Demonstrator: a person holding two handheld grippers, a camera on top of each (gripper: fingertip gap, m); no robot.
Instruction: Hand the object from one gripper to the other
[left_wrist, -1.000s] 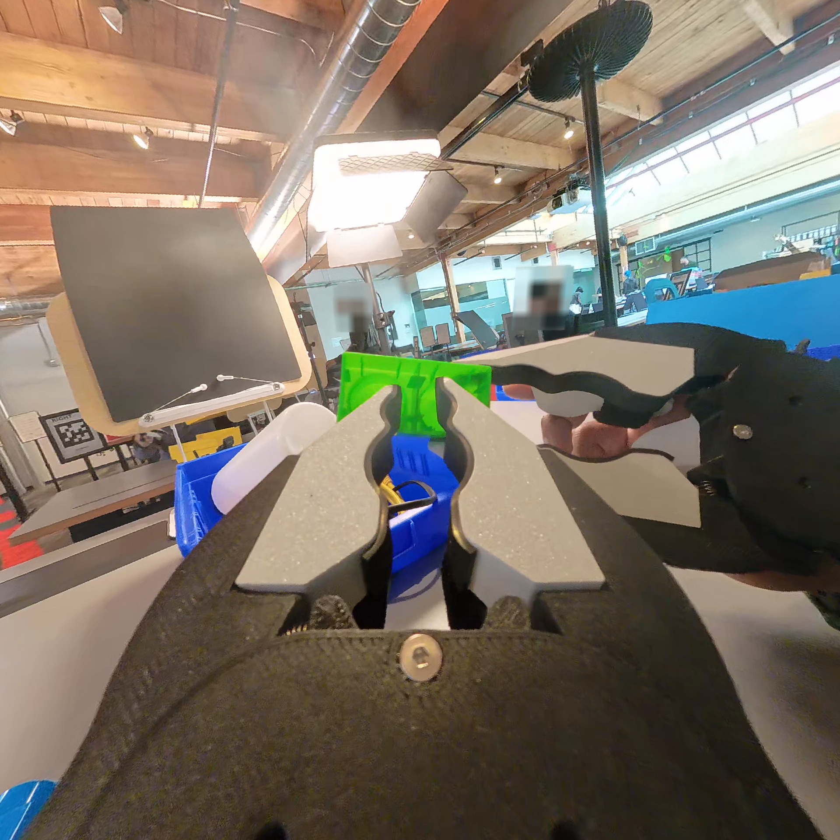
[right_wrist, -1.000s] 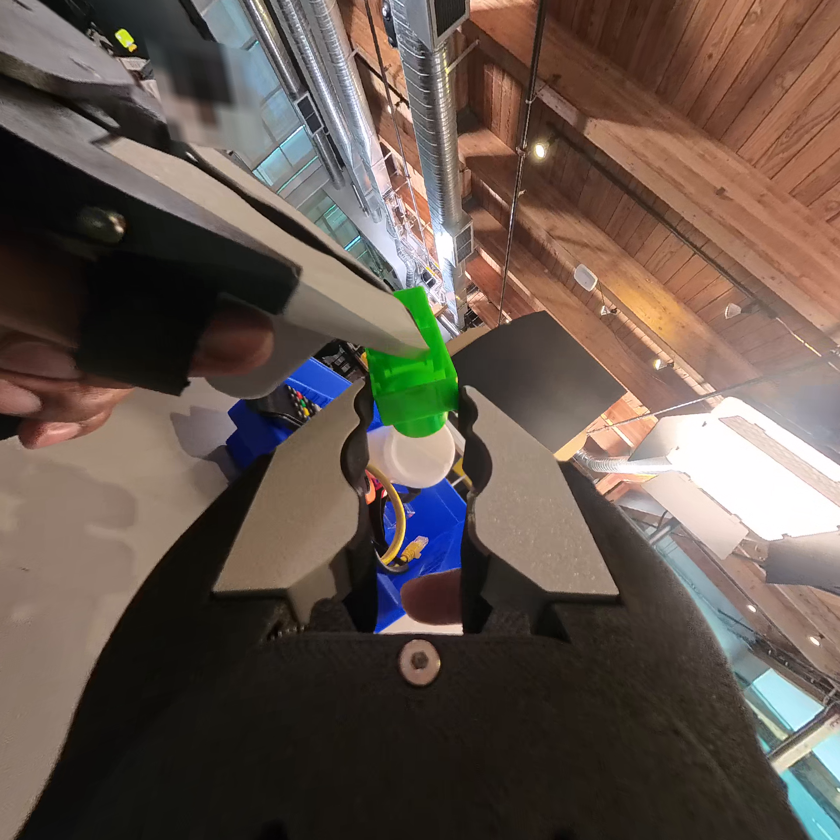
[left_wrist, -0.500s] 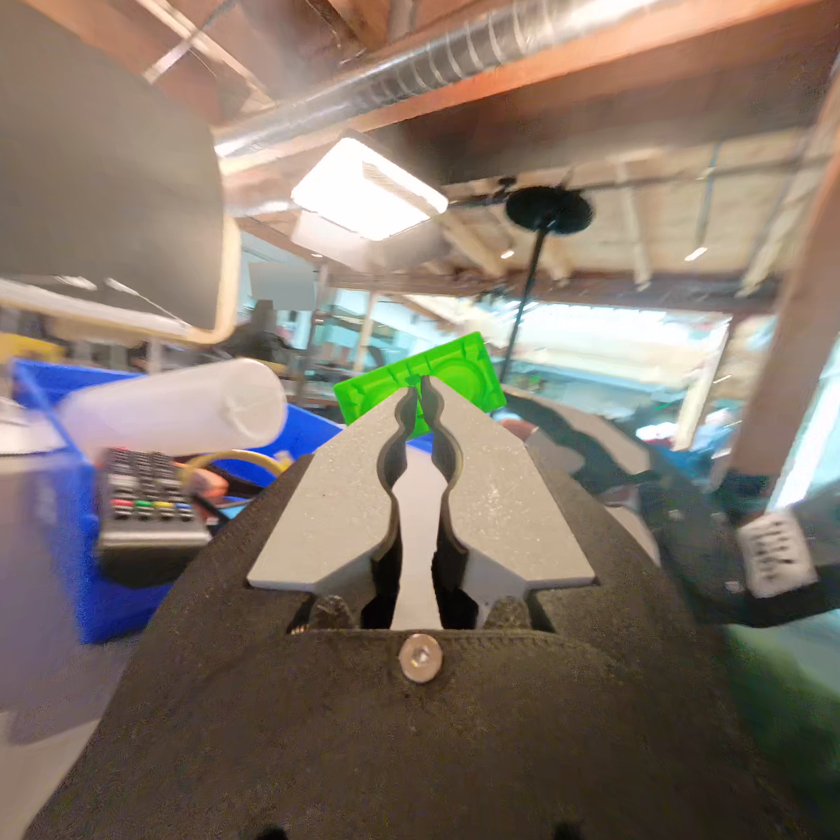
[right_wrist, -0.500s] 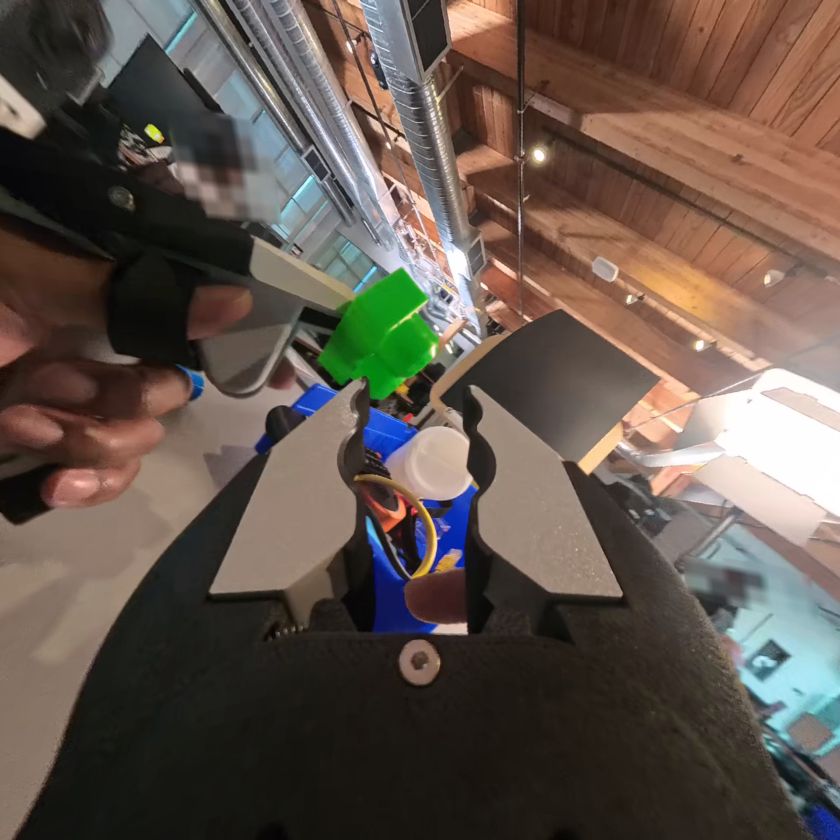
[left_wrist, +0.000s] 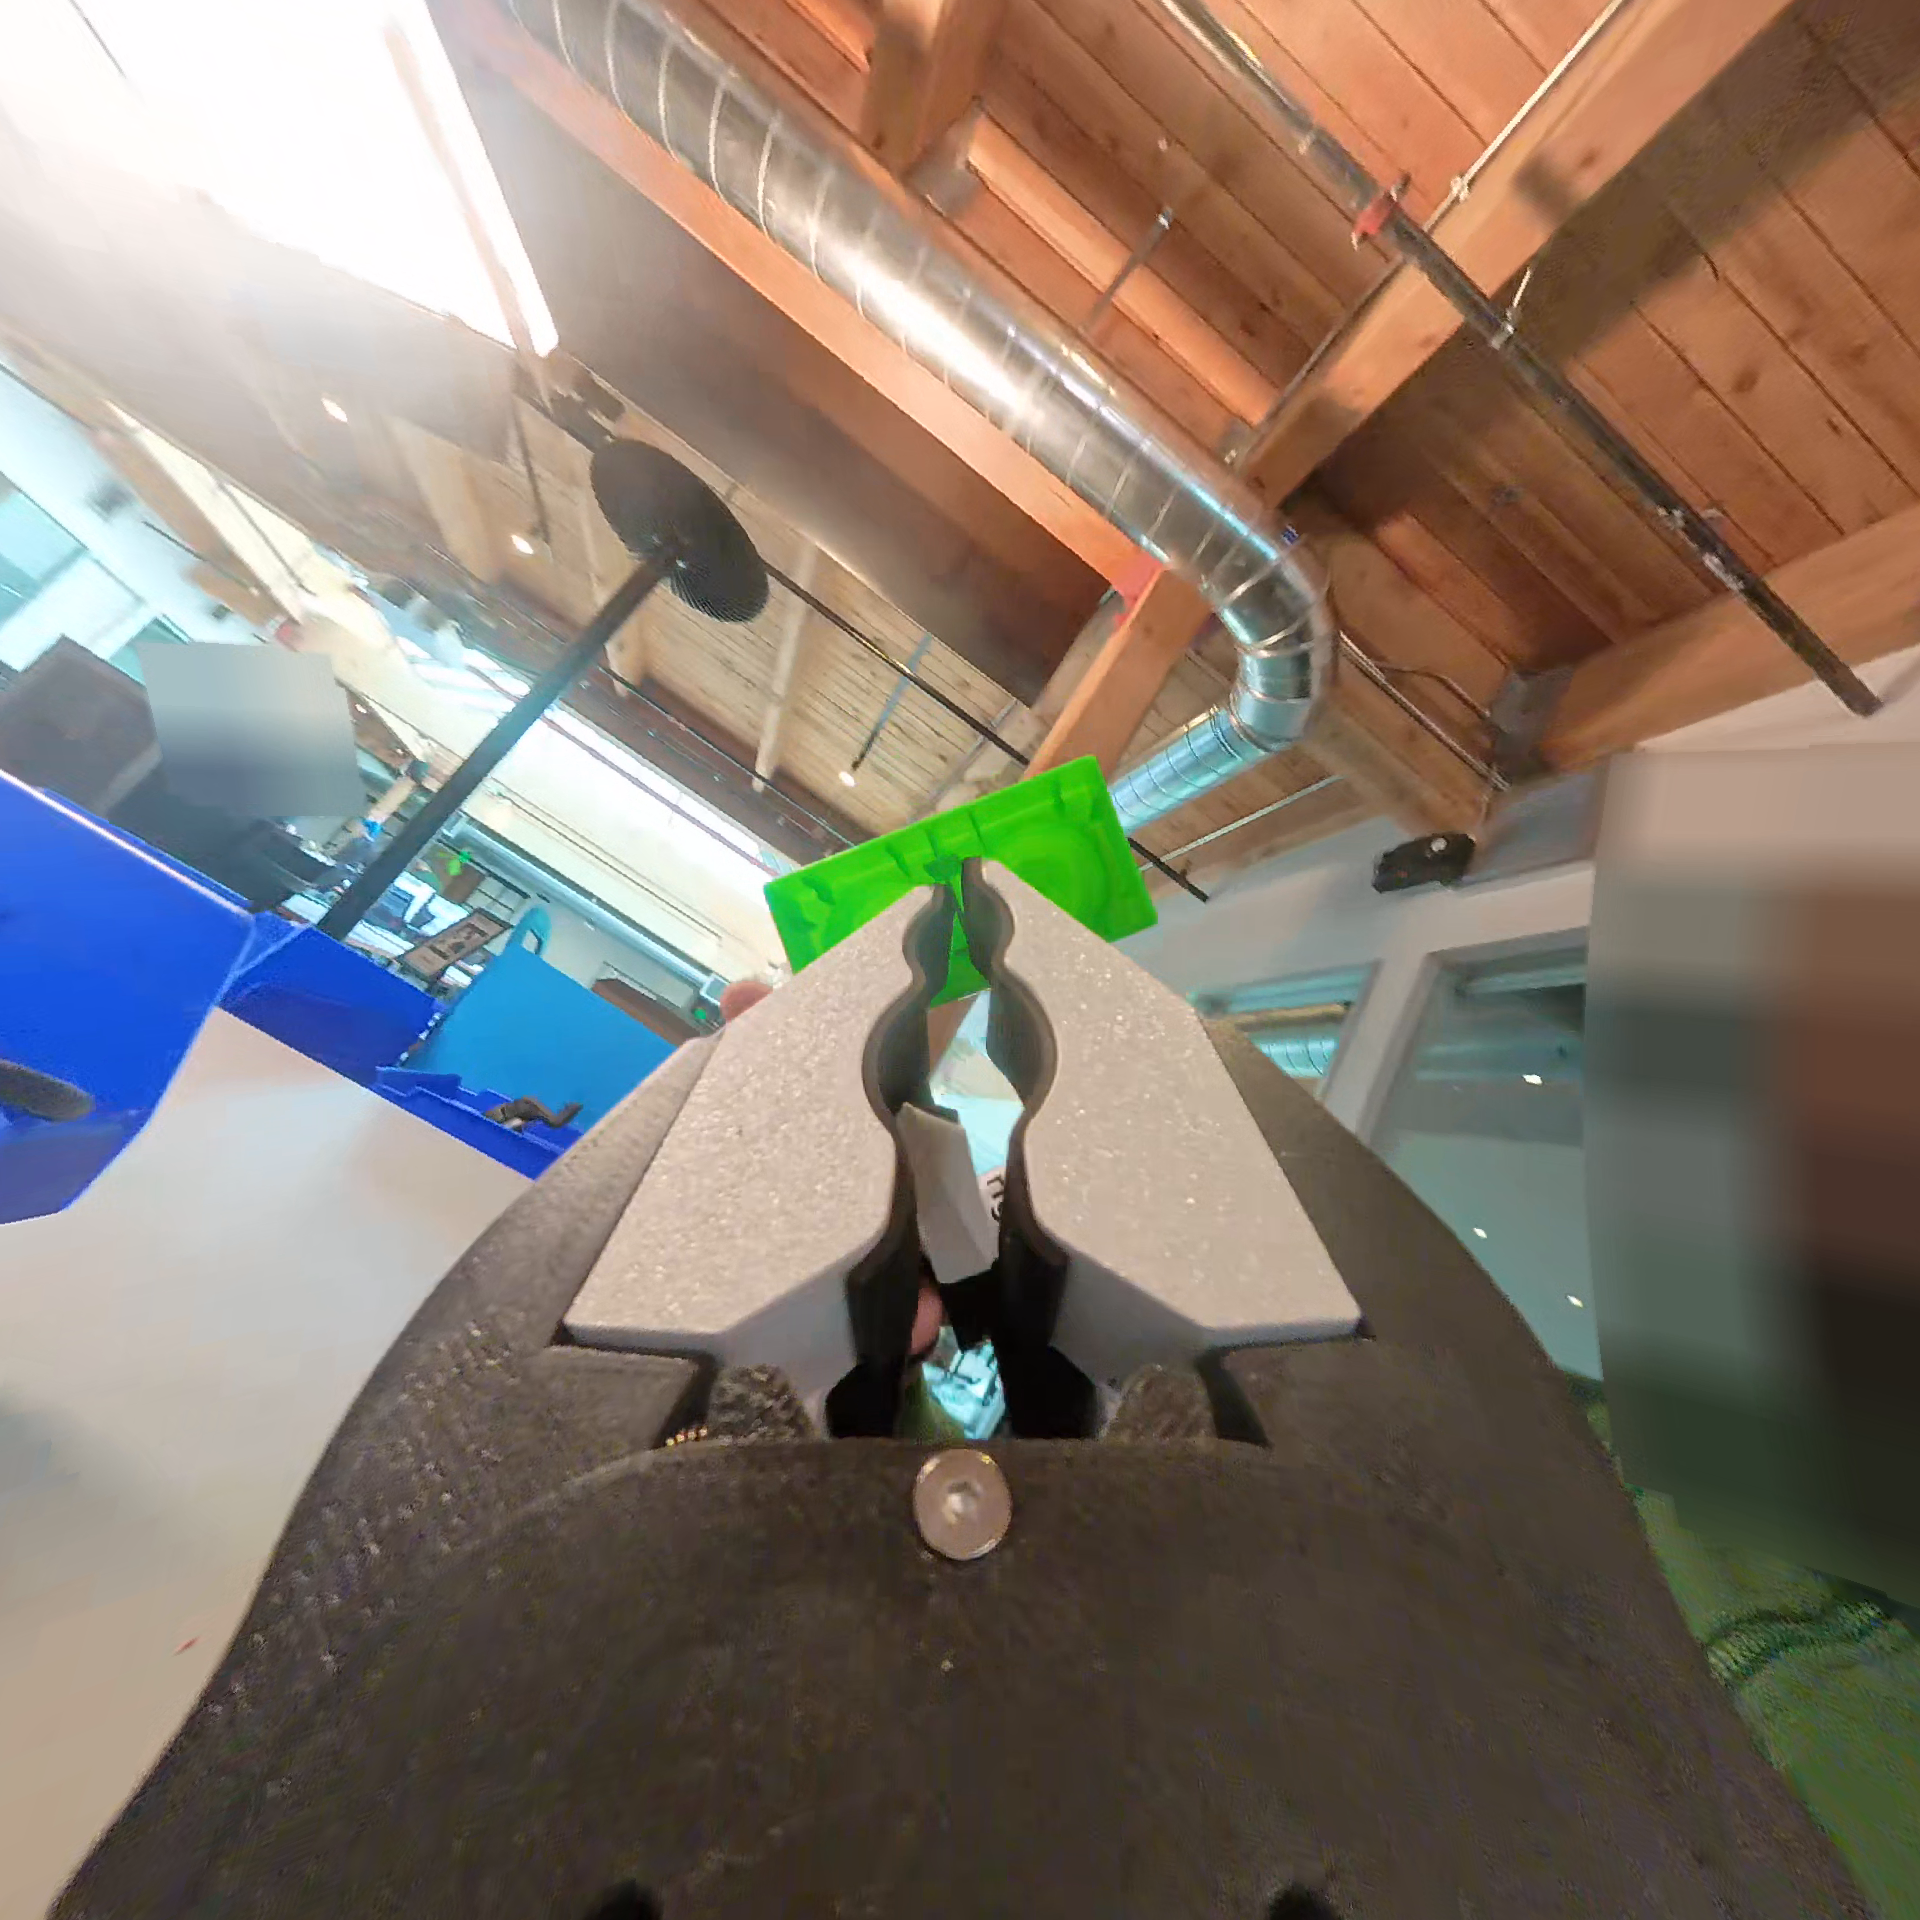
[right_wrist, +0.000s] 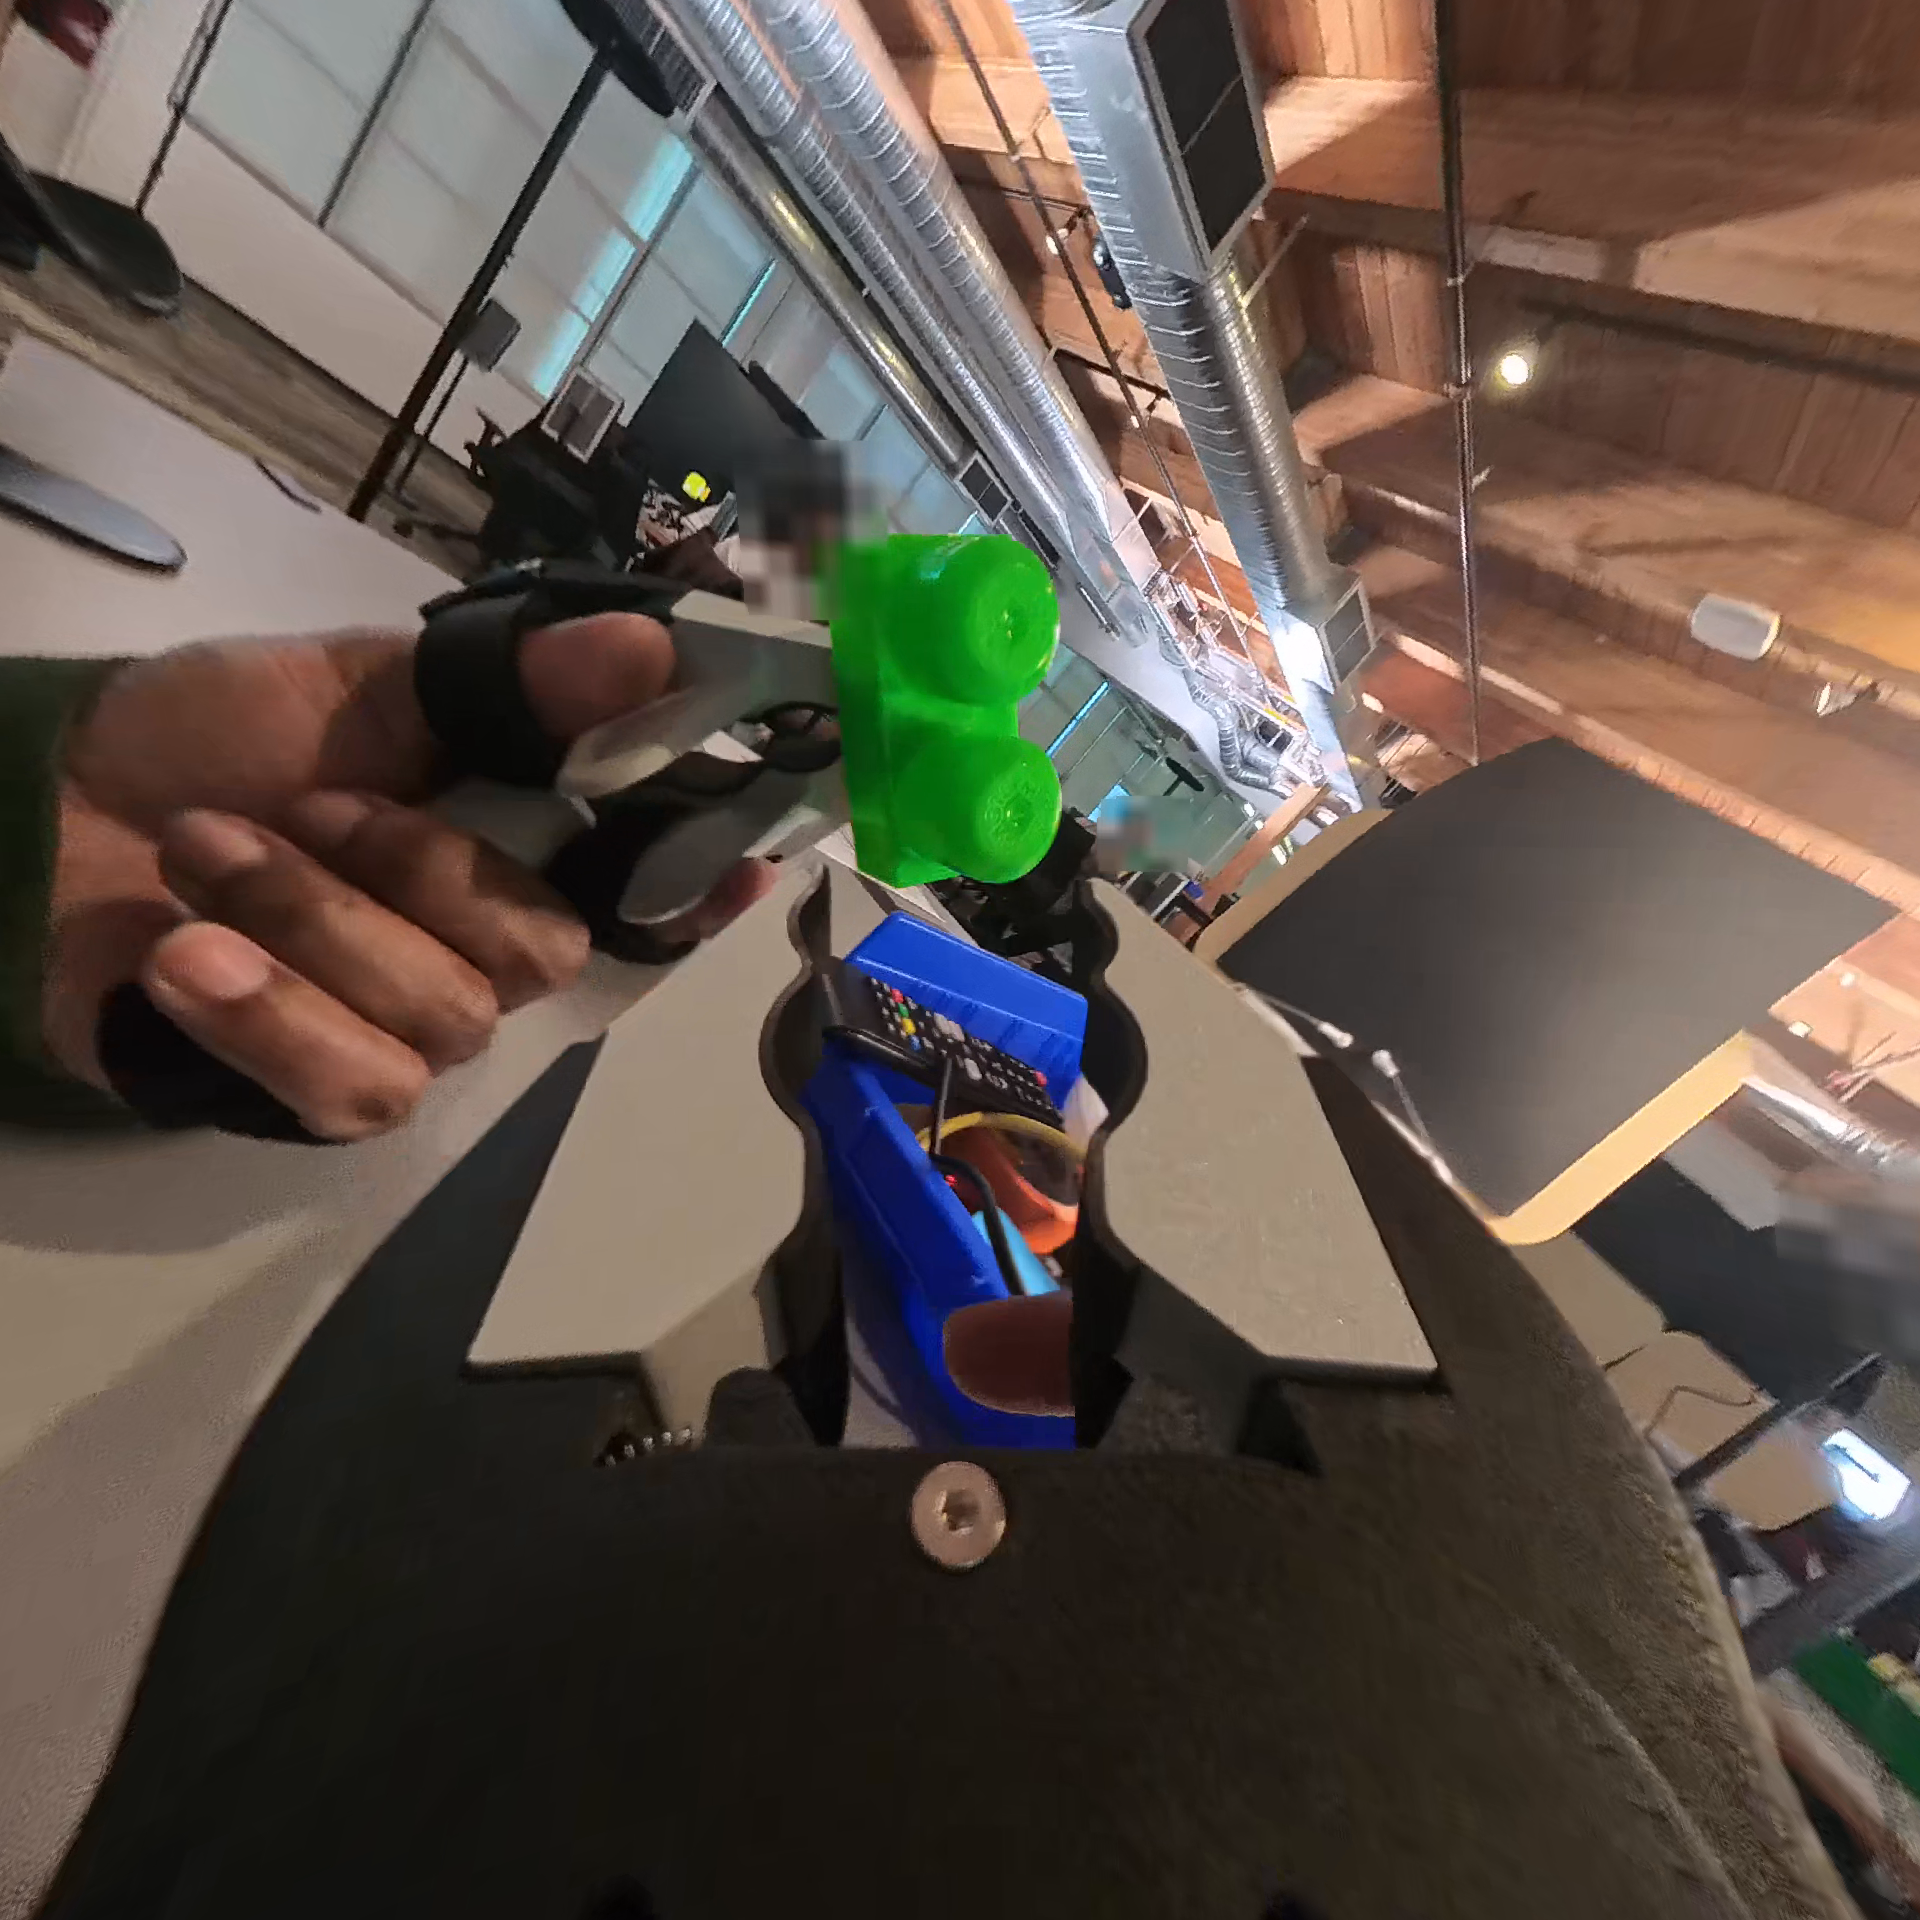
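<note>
Green brick (left_wrist: 961, 868) sits clamped in the left gripper (left_wrist: 958, 878), held in the air. Right gripper (right_wrist: 961, 894) gapes released just below it, above a blue bin (right_wrist: 914, 1195).

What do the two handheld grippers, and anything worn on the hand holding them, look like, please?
Each gripper, left gripper and right gripper, has a rough black body with a silver screw at its middle and two pale grey fingers with wavy black inner edges. The hand on the left gripper shows black finger straps and a dark green sleeve.
</note>
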